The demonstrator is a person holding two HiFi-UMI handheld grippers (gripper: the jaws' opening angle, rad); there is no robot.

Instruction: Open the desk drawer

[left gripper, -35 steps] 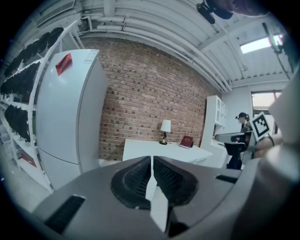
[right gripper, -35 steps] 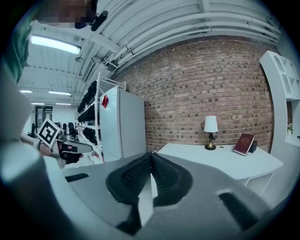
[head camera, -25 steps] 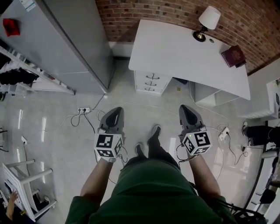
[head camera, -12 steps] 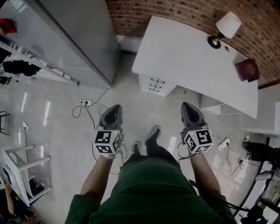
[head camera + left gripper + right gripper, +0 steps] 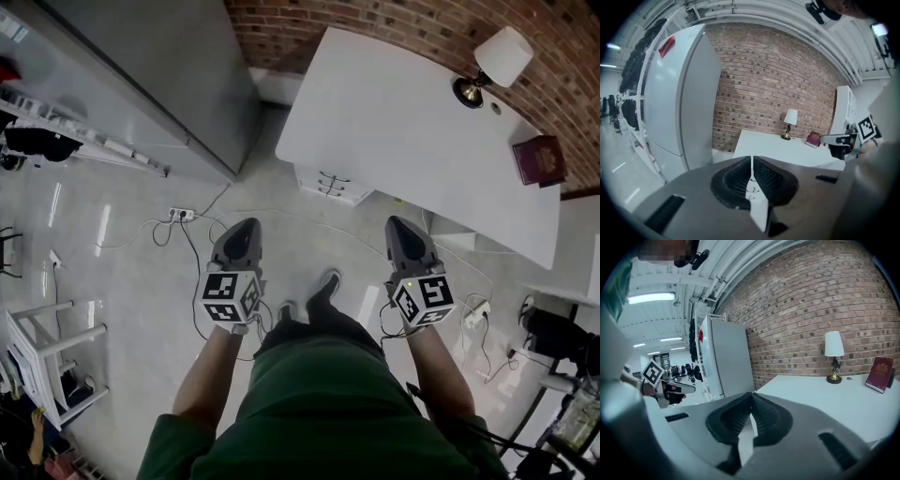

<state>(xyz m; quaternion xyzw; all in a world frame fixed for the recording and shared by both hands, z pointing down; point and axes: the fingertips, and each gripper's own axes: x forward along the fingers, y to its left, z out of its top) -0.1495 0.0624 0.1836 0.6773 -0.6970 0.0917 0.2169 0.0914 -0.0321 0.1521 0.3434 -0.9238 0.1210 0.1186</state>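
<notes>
- The lamp (image 5: 492, 64) stands on the surface (image 5: 394, 122), at its back right corner.
- The book (image 5: 537, 159) lies at the surface's right end.
- The drawers (image 5: 330, 183) sit under the surface's left end.
- The fridge (image 5: 159, 84) stands left of the surface.
- The power strip (image 5: 178, 215) lies on the floor, front-left of the surface.
- The left hand-held gripper (image 5: 246, 230) and right hand-held gripper (image 5: 400, 228) are in front of the surface, apart from it.

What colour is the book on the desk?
The book is dark red, maroon; it shows best in the head view.

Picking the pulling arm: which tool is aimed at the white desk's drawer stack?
The left tool: the white drawer stack with dark handles shows in the slit between its jaws. The right tool looks across the white desktop instead.
</notes>
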